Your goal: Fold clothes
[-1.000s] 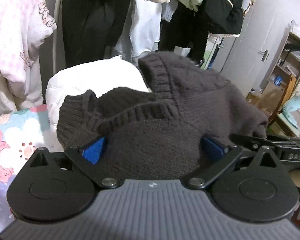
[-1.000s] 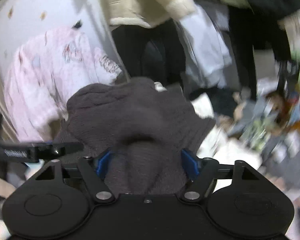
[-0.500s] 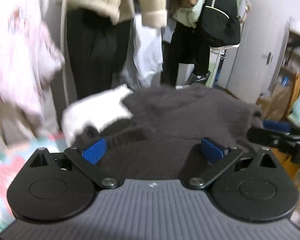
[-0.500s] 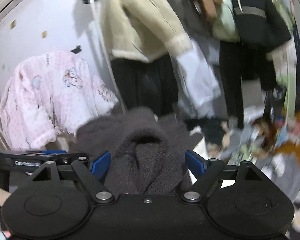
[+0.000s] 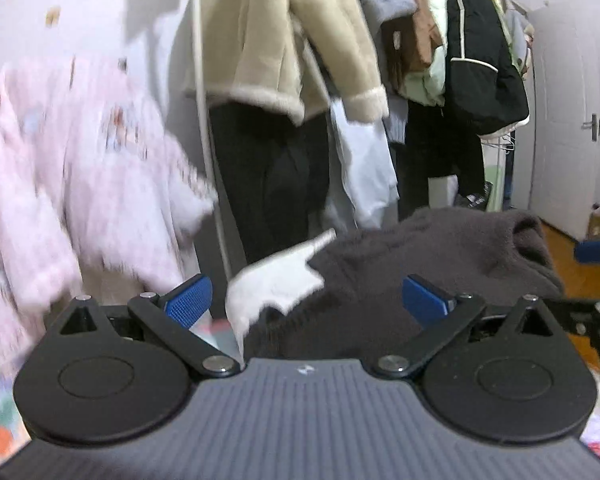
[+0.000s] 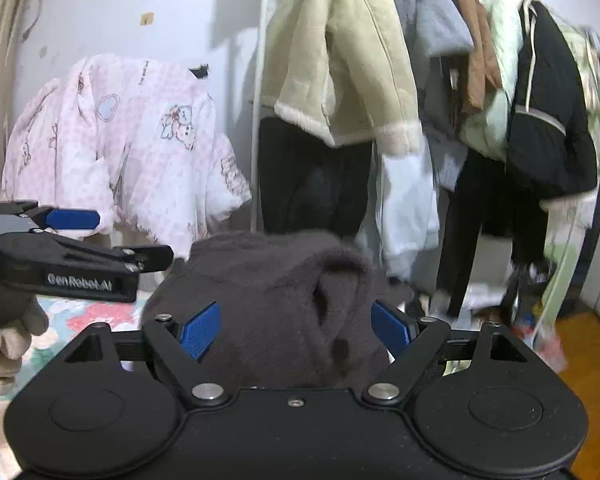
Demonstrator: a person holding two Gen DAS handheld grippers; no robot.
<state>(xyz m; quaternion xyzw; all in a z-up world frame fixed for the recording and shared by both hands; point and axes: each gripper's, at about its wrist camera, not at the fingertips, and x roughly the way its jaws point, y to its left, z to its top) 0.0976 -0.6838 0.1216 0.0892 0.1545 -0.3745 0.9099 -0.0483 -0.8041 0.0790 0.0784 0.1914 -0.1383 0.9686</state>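
A dark brown knit sweater [image 5: 432,264] is bunched and lifted in front of both cameras. In the left wrist view my left gripper [image 5: 306,300] stands wide open; the sweater lies against its right blue pad [image 5: 422,300], and the left pad is bare. In the right wrist view the sweater [image 6: 276,304] fills the gap of my right gripper [image 6: 296,326], whose blue pads press it from both sides. The left gripper [image 6: 72,258] shows at the left there, held in a hand.
A white garment [image 5: 276,284] lies under the sweater. A clothes rack holds a beige jacket [image 6: 340,64], black trousers [image 6: 312,184], a black coat [image 6: 548,128]. A pink printed quilt [image 6: 120,144] hangs at left. Floral bedding [image 6: 84,316] lies below. A white door [image 5: 568,120] is at right.
Both grippers have risen and tilted up, lifting the sweater; the rack now fills the view. The left gripper's left pad has come free of the sweater's ribbed edge.
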